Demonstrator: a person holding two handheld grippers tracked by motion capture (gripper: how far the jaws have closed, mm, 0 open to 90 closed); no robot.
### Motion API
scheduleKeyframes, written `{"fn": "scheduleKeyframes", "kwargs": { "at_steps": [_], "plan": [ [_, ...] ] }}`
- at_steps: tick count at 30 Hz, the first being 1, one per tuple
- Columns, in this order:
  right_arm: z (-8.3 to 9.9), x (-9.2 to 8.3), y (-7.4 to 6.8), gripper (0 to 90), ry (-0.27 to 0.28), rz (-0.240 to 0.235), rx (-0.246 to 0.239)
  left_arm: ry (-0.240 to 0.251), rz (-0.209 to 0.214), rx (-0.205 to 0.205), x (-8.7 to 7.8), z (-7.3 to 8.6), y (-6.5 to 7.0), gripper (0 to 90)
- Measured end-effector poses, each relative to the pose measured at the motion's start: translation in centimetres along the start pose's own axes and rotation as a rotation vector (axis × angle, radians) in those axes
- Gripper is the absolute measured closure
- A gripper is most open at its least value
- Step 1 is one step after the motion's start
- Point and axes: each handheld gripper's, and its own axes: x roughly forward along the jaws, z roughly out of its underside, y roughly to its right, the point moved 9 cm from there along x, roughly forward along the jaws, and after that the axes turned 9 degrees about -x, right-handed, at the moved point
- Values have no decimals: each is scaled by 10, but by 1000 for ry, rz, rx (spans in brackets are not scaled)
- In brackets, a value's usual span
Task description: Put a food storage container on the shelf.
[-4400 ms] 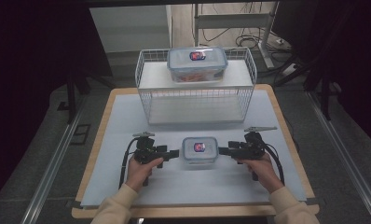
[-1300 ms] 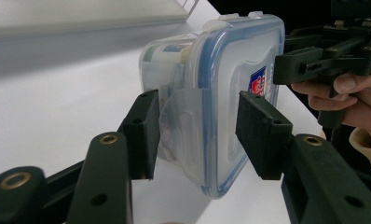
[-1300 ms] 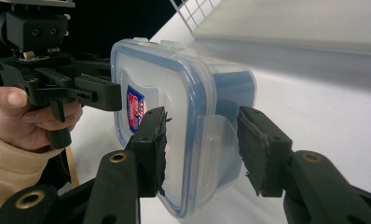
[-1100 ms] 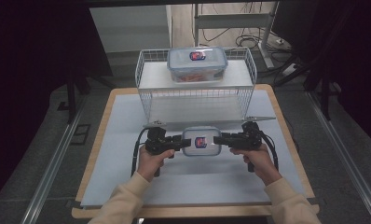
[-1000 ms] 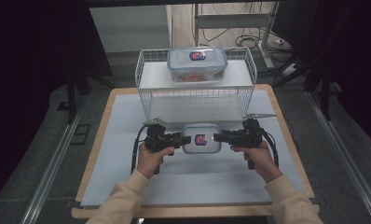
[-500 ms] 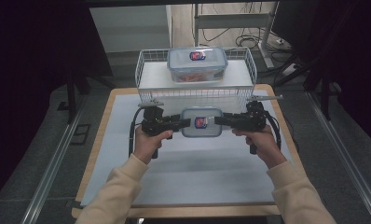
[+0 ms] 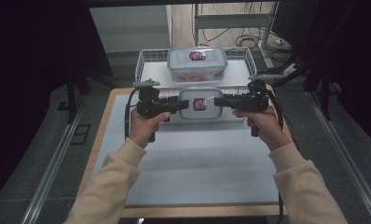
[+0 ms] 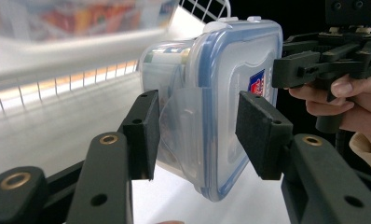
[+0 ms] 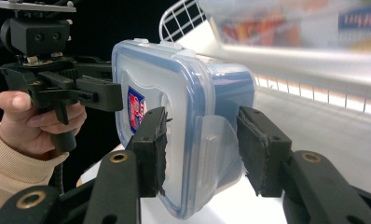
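Container (image 7: 201,103) higher, between hand-held grippers

I count two lidded containers: one (image 7: 200,103) between my two claws, another (image 7: 197,63) beyond them in one wire basket (image 7: 144,70).

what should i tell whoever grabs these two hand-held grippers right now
Left hand-held gripper: shut on the left end of the lidded container.
Right hand-held gripper: shut on its right end.
The container is held between them, off the table, in front of the wire basket.
A second container sits in the basket.
Done: pickup with both grippers.
Left: probably carry it over the basket rim and set it down; keep both grips even.
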Motion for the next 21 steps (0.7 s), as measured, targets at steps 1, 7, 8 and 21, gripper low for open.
{"fn": "scheduleKeyframes", "kwargs": {
  "at_steps": [1,7,8,21],
  "plan": [
    [-3,0,0,541,2,2,-3,6,1,3,-1,-4,1,513],
    [-31,-4,-1,540,8,10,-32,28,6,22,-8,-29,6,512],
    [-36,-4,-2,540,7,11,-37,29,6,26,-8,-33,7,512],
    [-67,-3,6,540,15,19,-53,41,4,32,-9,-62,4,512]
  ]
}}
